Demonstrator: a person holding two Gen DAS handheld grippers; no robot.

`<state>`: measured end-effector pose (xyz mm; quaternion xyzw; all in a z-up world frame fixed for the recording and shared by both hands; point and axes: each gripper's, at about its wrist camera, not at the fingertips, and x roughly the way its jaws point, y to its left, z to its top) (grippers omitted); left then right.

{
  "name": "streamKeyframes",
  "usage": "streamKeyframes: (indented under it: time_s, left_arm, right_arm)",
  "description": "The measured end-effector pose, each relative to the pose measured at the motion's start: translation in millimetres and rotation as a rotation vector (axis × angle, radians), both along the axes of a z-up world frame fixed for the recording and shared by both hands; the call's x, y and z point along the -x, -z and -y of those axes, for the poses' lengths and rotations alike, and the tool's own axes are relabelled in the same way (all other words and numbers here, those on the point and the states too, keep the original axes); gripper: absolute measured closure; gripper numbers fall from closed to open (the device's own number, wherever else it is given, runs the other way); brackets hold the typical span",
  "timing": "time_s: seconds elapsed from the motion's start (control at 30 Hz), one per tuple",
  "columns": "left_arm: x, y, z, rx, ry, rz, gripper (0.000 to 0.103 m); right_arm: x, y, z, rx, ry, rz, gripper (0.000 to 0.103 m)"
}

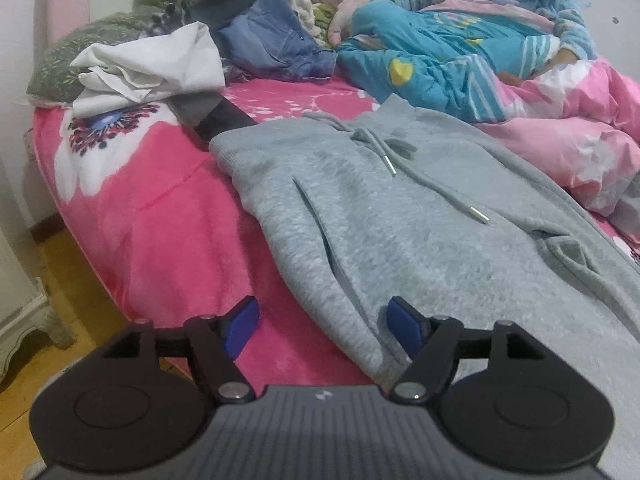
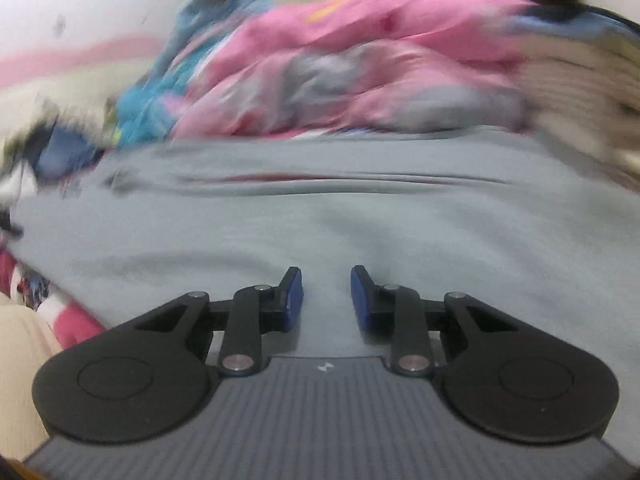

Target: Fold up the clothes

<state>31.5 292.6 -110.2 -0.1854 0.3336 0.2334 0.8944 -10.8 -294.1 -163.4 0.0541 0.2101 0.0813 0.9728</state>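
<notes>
Grey sweatpants [image 1: 400, 220] with a metal-tipped drawstring [image 1: 384, 152] lie spread on the pink flowered bed blanket [image 1: 160, 220]. My left gripper [image 1: 323, 322] is open and wide. It straddles the trousers' near left edge: one blue pad [image 1: 240, 328] is over the blanket, the other over the grey cloth, and neither presses it. The right wrist view is blurred. There the same grey sweatpants [image 2: 320, 208] fill the middle, and my right gripper [image 2: 327, 292] hovers low over them. Its jaws stand a narrow gap apart with nothing pinched between them.
At the head of the bed are a white garment [image 1: 152, 68], blue jeans [image 1: 272, 40] and a green pillow [image 1: 80, 52]. A person in blue pyjamas [image 1: 460, 32] sits beside a pink quilt [image 1: 560, 128]. Wooden floor [image 1: 60, 272] and white furniture [image 1: 20, 300] are on the left.
</notes>
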Motion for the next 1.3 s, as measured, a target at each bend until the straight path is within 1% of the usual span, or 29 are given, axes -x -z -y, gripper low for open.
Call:
streamKeyframes:
  time_s: [0.03,0.07,0.1,0.13,0.17,0.2,0.23,0.27,0.33,0.4,0.43,0.5,0.57,0.63,0.67,0.73,0.77,0.83,0.87,0.93,1.0,1.07,1.1,1.17,1.2,1.23,1.27,1.3]
  left_arm:
    - [-0.9,0.5,-0.1,-0.001,-0.004,-0.002,0.027]
    - [-1.9,0.9,-0.1,-0.003,-0.008,-0.004,0.027]
    - [-3.1,1.0,0.3,-0.009,-0.010,-0.007,0.025]
    - [-4.6,1.0,1.2,-0.017,-0.013,-0.012,0.024]
    - [-6.0,1.0,2.1,-0.025,-0.017,-0.016,0.023]
    - [-6.7,1.1,3.2,-0.031,-0.020,-0.019,0.023]
    - [-7.2,1.2,4.1,-0.036,-0.023,-0.021,0.022]
    - [-7.3,1.3,4.7,-0.040,-0.027,-0.022,0.021]
    - [-7.4,2.0,5.4,-0.044,-0.035,-0.023,0.019]
    - [-6.7,2.7,4.3,-0.041,-0.039,-0.020,0.018]
    - [-6.2,2.9,3.9,-0.039,-0.042,-0.017,0.018]
    - [-4.0,2.0,3.6,-0.038,-0.041,-0.011,0.019]
    - [-0.2,-2.4,3.7,-0.063,-0.037,0.000,0.021]
    - [7.2,-11.1,5.1,-0.134,-0.055,0.035,0.027]
    - [10.8,-15.7,6.1,-0.170,-0.059,0.058,0.026]
    - [16.3,-26.7,9.9,-0.237,-0.028,0.136,0.025]
    - [14.2,-28.9,9.9,-0.239,-0.006,0.162,0.024]
    - [9.4,-32.5,9.7,-0.236,0.039,0.210,0.024]
    - [3.7,-30.3,8.5,-0.216,0.064,0.215,0.024]
    - [-9.7,-21.4,4.2,-0.173,0.114,0.209,0.024]
    - [-15.7,-10.2,-2.2,-0.160,0.134,0.208,0.024]
    - [-21.0,0.8,-8.4,-0.147,0.154,0.207,0.024]
    - [-20.7,5.5,-10.8,-0.144,0.165,0.207,0.024]
    - [-18.5,11.9,-13.9,-0.153,0.187,0.212,0.024]
    - [-17.0,14.0,-14.5,-0.162,0.196,0.217,0.024]
    - [-15.5,15.3,-14.0,-0.166,0.198,0.221,0.024]
    - [-14.1,16.6,-13.4,-0.170,0.201,0.225,0.024]
    - [-12.7,17.9,-12.8,-0.175,0.204,0.229,0.023]
  right_arm:
    - [19.2,0.7,25.3,-0.008,0.065,0.014,0.078]
    - [44.6,2.9,52.4,0.016,0.161,0.029,0.078]
    - [69.5,5.7,78.9,0.003,0.238,0.041,0.079]
    - [88.8,8.0,102.5,-0.027,0.337,0.039,0.079]
    - [108.0,10.2,125.8,-0.056,0.437,0.036,0.077]
    - [122.0,11.8,140.0,-0.048,0.533,0.033,0.075]
    - [133.1,12.1,151.1,-0.049,0.590,0.031,0.075]
    - [141.3,9.0,157.1,-0.064,0.614,0.042,0.075]
    - [141.8,-2.0,153.0,-0.087,0.591,0.084,0.075]
    - [127.9,-12.2,136.8,-0.090,0.489,0.107,0.075]
    - [114.1,-17.1,123.7,-0.092,0.420,0.113,0.074]
    - [83.2,-25.0,96.8,-0.127,0.277,0.101,0.074]
    - [47.1,-37.8,67.9,-0.147,0.135,0.086,0.074]
    - [6.2,-55.2,37.0,-0.152,-0.003,0.070,0.074]
    - [-13.0,-67.9,22.0,-0.168,-0.071,0.080,0.074]
    - [-51.5,-93.4,-8.2,-0.199,-0.208,0.099,0.074]
    - [-74.8,-106.9,-25.9,-0.225,-0.287,0.086,0.074]
    - [-134.0,-128.8,-66.7,-0.266,-0.425,0.012,0.074]
    - [-167.8,-133.5,-90.0,-0.294,-0.483,-0.043,0.074]
    - [-234.1,-134.7,-142.6,-0.281,-0.540,-0.143,0.074]
    - [-296.1,-127.2,-203.6,-0.210,-0.593,-0.215,0.075]
    - [-350.2,-114.2,-255.1,-0.144,-0.611,-0.256,0.075]
    - [-375.0,-107.4,-273.2,-0.122,-0.614,-0.272,0.075]
    - [-422.2,-88.0,-303.0,-0.087,-0.603,-0.299,0.075]
    - [-443.7,-74.2,-313.0,-0.077,-0.593,-0.341,0.076]
    - [-464.1,-58.9,-321.7,-0.053,-0.543,-0.382,0.076]
    - [-484.2,-43.8,-330.1,-0.030,-0.493,-0.422,0.078]
    - [-497.0,-36.3,-325.7,-0.078,-0.451,-0.438,0.089]
